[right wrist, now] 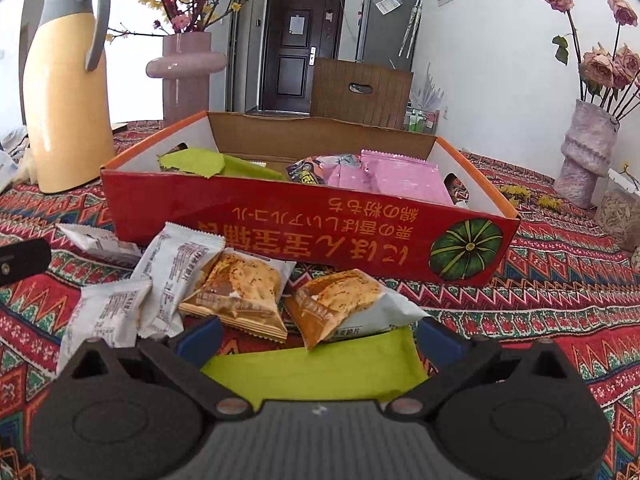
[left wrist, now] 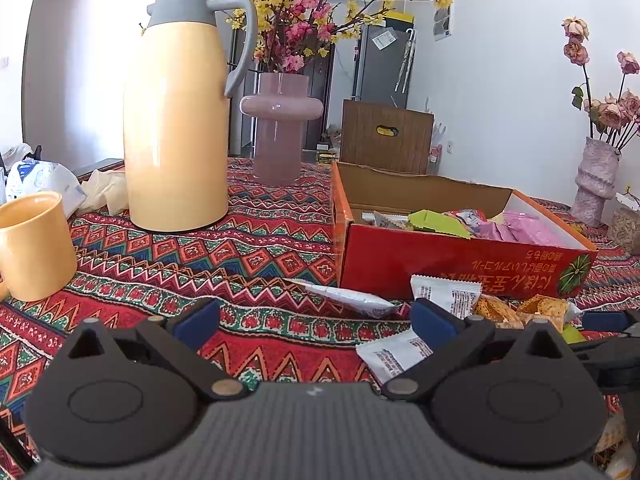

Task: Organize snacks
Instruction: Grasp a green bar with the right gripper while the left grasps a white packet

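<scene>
On the patterned tablecloth [right wrist: 560,280], just in front of the red box [right wrist: 280,220], lies the green packet [right wrist: 320,364] we are after, flat between the blue pads [right wrist: 200,334] of our right gripper [right wrist: 318,340]. The jaws stand wide apart, released around it and gripping nothing yet. To do this well, we judge that we should close on the packet's flat body rather than its crimped edge, lift it clear of the biscuit packet [right wrist: 344,300] overlapping its far end, then carry it over the box wall to the green and pink packs inside. The right gripper is held low and level, pointing at the box. Our left gripper [left wrist: 316,316] hovers over bare cloth, open and empty, beside the white wrappers [left wrist: 394,354], the yellow flask [left wrist: 176,120] well beyond.
</scene>
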A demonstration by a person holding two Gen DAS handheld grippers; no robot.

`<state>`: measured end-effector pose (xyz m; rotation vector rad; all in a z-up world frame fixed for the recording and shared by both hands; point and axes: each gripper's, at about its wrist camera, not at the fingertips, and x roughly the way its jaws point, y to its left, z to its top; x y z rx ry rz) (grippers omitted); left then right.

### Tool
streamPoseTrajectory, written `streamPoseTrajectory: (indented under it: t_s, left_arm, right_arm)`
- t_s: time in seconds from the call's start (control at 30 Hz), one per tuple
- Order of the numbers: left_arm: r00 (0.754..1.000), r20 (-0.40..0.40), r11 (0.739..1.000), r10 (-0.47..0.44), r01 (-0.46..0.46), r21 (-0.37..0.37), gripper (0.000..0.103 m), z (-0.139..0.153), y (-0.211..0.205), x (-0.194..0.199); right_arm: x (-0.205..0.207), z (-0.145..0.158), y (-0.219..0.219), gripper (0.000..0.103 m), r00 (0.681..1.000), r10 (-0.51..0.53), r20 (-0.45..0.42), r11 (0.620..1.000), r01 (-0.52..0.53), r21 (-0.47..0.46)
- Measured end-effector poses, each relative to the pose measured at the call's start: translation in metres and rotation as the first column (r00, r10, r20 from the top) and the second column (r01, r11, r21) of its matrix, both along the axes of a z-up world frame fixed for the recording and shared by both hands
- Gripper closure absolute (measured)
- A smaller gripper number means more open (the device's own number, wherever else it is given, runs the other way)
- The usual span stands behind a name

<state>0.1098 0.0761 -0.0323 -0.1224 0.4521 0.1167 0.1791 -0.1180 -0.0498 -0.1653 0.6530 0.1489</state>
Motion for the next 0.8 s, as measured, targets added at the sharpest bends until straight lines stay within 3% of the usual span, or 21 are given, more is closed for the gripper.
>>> streamPoseTrajectory:
  t_s: [0.3,0.53,0.67,0.8]
  left_arm:
    - [1.000,0.003,1.000,-0.003,0.003,-0.005,0.000,0.000,0.000,-0.002]
    - [1.000,0.003,1.000,-0.002,0.002,-0.005,0.000,0.000,0.000,-0.002]
    - [1.000,0.000,1.000,-0.002,0.002,-0.001,0.000,-0.001,0.000,-0.002]
    - [1.000,-0.003,1.000,0.001,-0.001,0.001,0.000,-0.001,0.000,-0.002]
  right_arm:
    - [-0.022,-0.003,-0.018,0.000,0.998,0.061,-0.021,0.996,-0.062,-0.058]
    - [-0.037,-0.002,-0.043,0.000,0.998,0.052,-0.025,0.997,-0.053,-0.049]
    - [-0.039,-0.003,-0.063,0.000,0.998,0.034,-0.055,0.999,-0.034,0.004]
    - [-0.038,-0.005,-0.084,0.000,0.993,-0.002,-0.115,0.993,0.016,0.121]
